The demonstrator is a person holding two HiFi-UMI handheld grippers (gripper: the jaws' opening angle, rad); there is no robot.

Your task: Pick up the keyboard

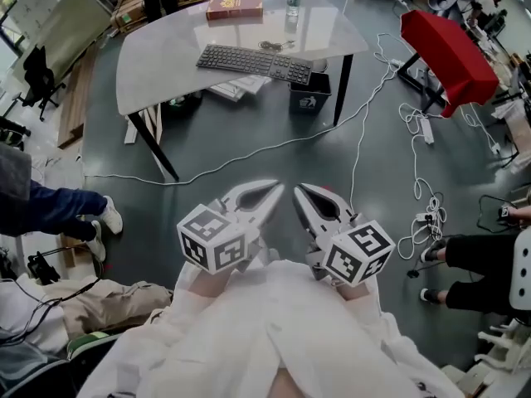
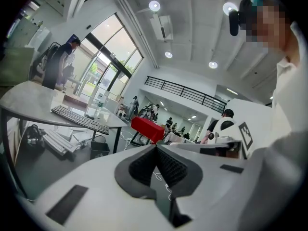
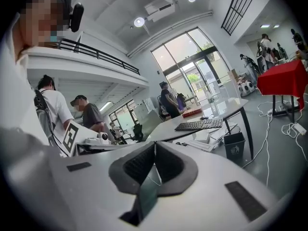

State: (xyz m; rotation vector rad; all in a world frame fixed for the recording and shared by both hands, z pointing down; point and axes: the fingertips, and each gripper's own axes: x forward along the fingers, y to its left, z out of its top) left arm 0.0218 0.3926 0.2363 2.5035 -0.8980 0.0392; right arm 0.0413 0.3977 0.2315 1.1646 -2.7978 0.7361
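A dark keyboard [image 1: 255, 63] lies across the middle of a pale grey table [image 1: 158, 65] at the far side of the floor; it also shows far off as the keyboard [image 2: 79, 119] in the left gripper view and the keyboard [image 3: 198, 124] in the right gripper view. My left gripper [image 1: 278, 186] and right gripper [image 1: 295, 190] hang side by side close to my body, well short of the table, tips almost meeting. Both are shut with nothing between the jaws, as the left gripper [image 2: 156, 147] and right gripper [image 3: 155, 143] show up close.
On the table lie a red book [image 1: 234, 7], a water bottle [image 1: 292, 5] and a small bundle of keys or cable [image 1: 270, 46]. Under it stand a dark bin [image 1: 309, 94] and flat boxes. White cables [image 1: 361, 131] cross the floor. A red-covered stand [image 1: 448, 56] is right; people sit at both sides.
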